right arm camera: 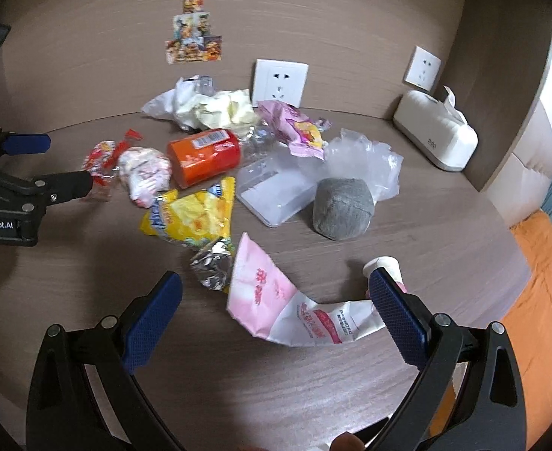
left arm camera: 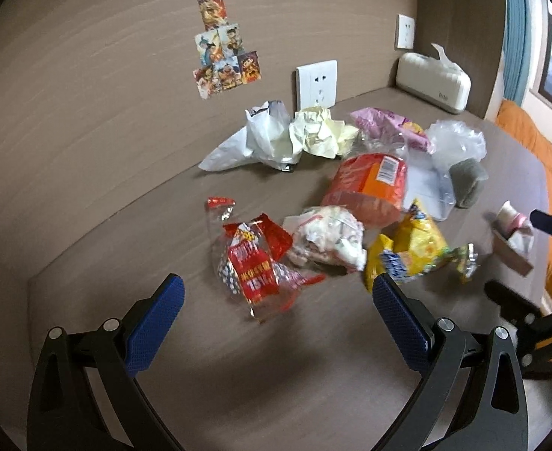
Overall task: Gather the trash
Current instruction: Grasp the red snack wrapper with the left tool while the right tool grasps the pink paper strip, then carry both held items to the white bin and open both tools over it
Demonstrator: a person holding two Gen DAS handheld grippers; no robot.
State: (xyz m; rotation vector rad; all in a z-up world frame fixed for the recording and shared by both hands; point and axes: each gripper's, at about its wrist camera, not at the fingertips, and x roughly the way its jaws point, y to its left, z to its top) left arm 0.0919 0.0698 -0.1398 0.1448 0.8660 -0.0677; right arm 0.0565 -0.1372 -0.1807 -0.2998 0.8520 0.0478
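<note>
Left gripper [left arm camera: 277, 293]: jaws spread wide, nothing held. It hovers above the brown table [left arm camera: 313, 357]. The red-and-clear snack wrapper [left arm camera: 255, 263] lies between the two blue pads and slightly ahead of them, not touching either. Just beyond it sits a crumpled white-and-pink wrapper [left arm camera: 330, 238]. The yellow chip bag [left arm camera: 411, 250] lies just ahead of the right-hand pad, partly covered by its tip.

Right gripper [right arm camera: 276, 289]: jaws spread wide, nothing held. The pink-and-white tissue packet [right arm camera: 276, 300] lies flat on the table between the pads, with its printed end reaching the right-hand pad; contact there cannot be confirmed. A small white-and-pink cup [right arm camera: 383, 265] lies on its side just behind that pad's tip. The foil end of the yellow chip bag [right arm camera: 195, 218] lies just ahead of the gap, left of centre.

Remaining trash, farther ahead in the right wrist view:
- orange package [right arm camera: 204, 156] with a barcode label, at the centre of the pile;
- clear plastic tray [right arm camera: 272, 191], touching the grey cloth ball [right arm camera: 342, 208];
- crumpled clear plastic bag [right arm camera: 366, 161], behind the ball;
- pink snack bag [right arm camera: 294, 129], near the wall;
- pale yellow crumpled paper [right arm camera: 227, 111] and white plastic bag [right arm camera: 174, 101], against the wall.

A white tissue box [right arm camera: 435, 139] stands in the far right corner, well apart from the pile. A wall socket [right arm camera: 279, 82] and stickers [right arm camera: 193, 34] are on the wall behind.
</note>
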